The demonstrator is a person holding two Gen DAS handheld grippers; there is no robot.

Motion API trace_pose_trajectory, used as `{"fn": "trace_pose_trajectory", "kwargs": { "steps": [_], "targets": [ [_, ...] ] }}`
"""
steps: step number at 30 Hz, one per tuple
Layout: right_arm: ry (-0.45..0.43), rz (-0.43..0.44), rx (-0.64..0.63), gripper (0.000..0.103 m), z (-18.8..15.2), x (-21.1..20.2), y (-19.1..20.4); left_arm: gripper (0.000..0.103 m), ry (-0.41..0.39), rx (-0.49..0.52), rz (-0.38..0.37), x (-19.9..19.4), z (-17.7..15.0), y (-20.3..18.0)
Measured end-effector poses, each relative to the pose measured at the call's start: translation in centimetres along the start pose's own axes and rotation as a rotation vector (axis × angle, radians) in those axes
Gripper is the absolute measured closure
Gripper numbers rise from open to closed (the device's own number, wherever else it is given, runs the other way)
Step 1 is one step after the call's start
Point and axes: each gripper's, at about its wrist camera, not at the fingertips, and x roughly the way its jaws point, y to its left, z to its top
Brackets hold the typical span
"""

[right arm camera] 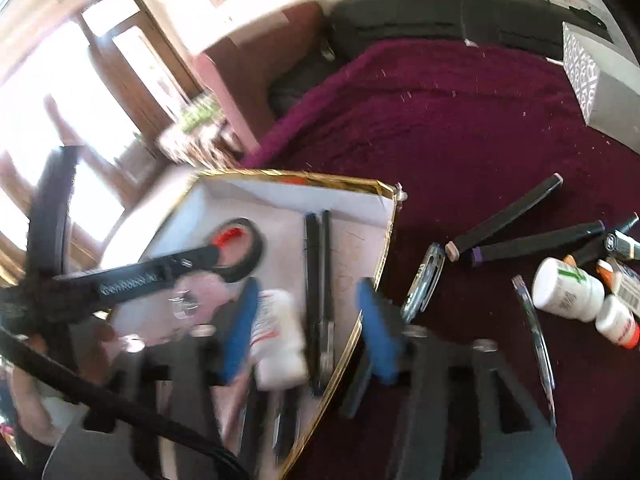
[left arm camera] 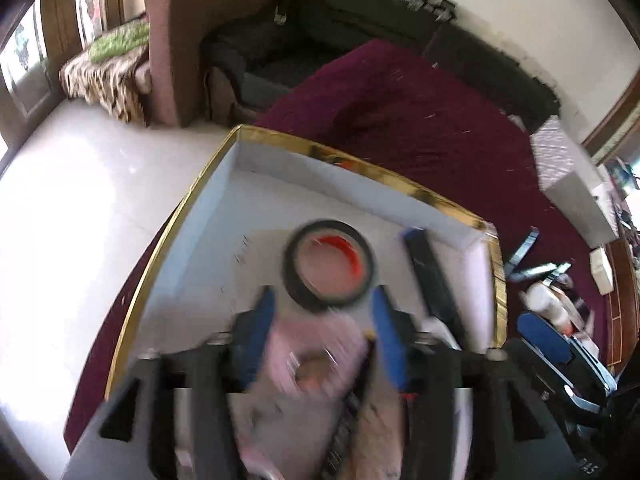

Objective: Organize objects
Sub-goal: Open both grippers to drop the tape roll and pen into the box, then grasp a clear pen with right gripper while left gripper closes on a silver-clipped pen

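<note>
Maroon cloth (right arm camera: 460, 128) covers the wide soft surface where everything lies, with a dark sofa (left arm camera: 360, 20) against the pale wall behind it. On this cloth, at its left side, sits a shallow white box with a gold rim (left arm camera: 404, 182). Inside the box a black roll of tape (left arm camera: 329, 266) lies flat near the middle, and two black pens (right arm camera: 319, 280) lie side by side along the right wall. A white bottle (right arm camera: 276, 332) lies in the near part of the box, and something pale pink lies beside it, too blurred to name. The left gripper (left arm camera: 324, 312) hangs over the box with its blue fingers apart and nothing pressed between them. The right gripper (right arm camera: 308, 312) also stands wide, its fingers clear of the bottle below. Outside the box, toward the right edge of the cloth, lie dark markers (right arm camera: 516, 216) and more white bottles (right arm camera: 568, 286).
</note>
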Motion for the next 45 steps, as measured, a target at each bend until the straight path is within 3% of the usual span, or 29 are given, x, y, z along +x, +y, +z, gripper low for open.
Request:
{"fn": "trace_pose_trajectory", "kwargs": {
  "steps": [6,11,18,21,26,28,30,36,45],
  "targets": [
    [-0.064,0.029,-0.046,0.037,-4.7,-6.9,-1.6,0.038,-0.118,0.089,-0.055,-6.0,-6.0,-6.1],
    [-0.041,-0.006,0.013,0.038,-7.8,-9.5,-6.8,0.038,-0.100,0.201,-0.091,-7.0,-9.2,-11.9],
    [0.022,-0.046,0.063,0.062,-7.1,-8.5,-11.6,0.038,-0.034,0.250,-0.098,-6.2,-10.8,-15.2],
    [0.056,-0.058,0.079,0.072,-5.7,-6.5,-12.7,0.038,-0.044,0.255,-0.096,-6.3,-11.0,-15.4],
    [0.095,-0.119,0.046,0.075,-3.6,-4.1,-12.6,0.038,-0.039,0.246,-0.094,-6.0,-10.6,-15.0],
    [0.119,-0.179,0.012,0.091,-3.4,-2.9,-12.1,0.038,-0.036,0.245,-0.095,-5.8,-10.4,-15.1],
    [0.116,-0.191,-0.009,0.095,-3.7,-2.5,-12.0,0.038,-0.037,0.249,-0.090,-5.7,-10.1,-15.1],
    [0.112,-0.147,0.047,0.095,-6.3,-5.1,-12.9,0.038,-0.039,0.263,-0.064,-4.7,-8.5,-16.2],
    [0.065,-0.035,0.082,0.095,-7.9,-6.9,-15.3,0.038,0.086,0.321,0.005,1.8,-2.1,-19.8]
  ]
}}
